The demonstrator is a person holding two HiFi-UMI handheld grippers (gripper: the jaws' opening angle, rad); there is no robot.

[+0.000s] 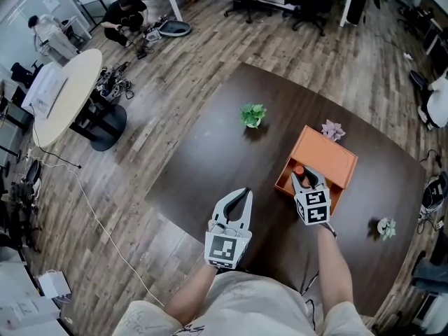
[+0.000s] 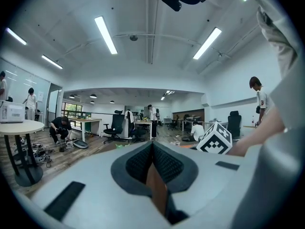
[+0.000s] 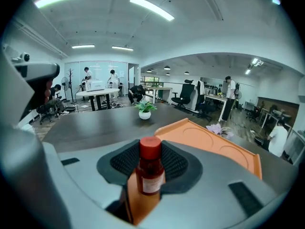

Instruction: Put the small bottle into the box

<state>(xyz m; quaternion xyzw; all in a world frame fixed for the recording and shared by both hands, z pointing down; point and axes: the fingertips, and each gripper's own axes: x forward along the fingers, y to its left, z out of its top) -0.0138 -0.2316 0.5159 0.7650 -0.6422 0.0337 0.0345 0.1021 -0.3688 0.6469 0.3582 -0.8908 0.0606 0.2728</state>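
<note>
Head view gives the widest frame: a dark table (image 1: 210,159) carries an orange box (image 1: 329,161) toward its right side, and both grippers are over the near half of the table. The right gripper (image 1: 306,178) is at the near-left corner of the box, with its tips above the orange rim. The left gripper (image 1: 243,196) hangs well apart to the left, over bare table, and is clearly the farther one. Its jaws are pressed together with nothing between them, so I judge that this hand has no part in the step.

The right gripper view shows the jaws clamped on the small bottle (image 3: 150,173) — the ribbed pads press on its two sides. The bottle stands upright, its long axis vertical and the cap on top, across the direction of the jaws. From the bottle, the box lies ahead and a little to the right: an orange surface with round recesses begins just behind the cap and goes away from the camera. I judge that the coming move is a short one, forward and down into the box, with the bottle kept upright. Whether its base is lower than the rim at this moment, I cannot tell.

The bottle itself is small and slim — a red screw cap, a dark reddish body and a pale label around the middle.
</note>
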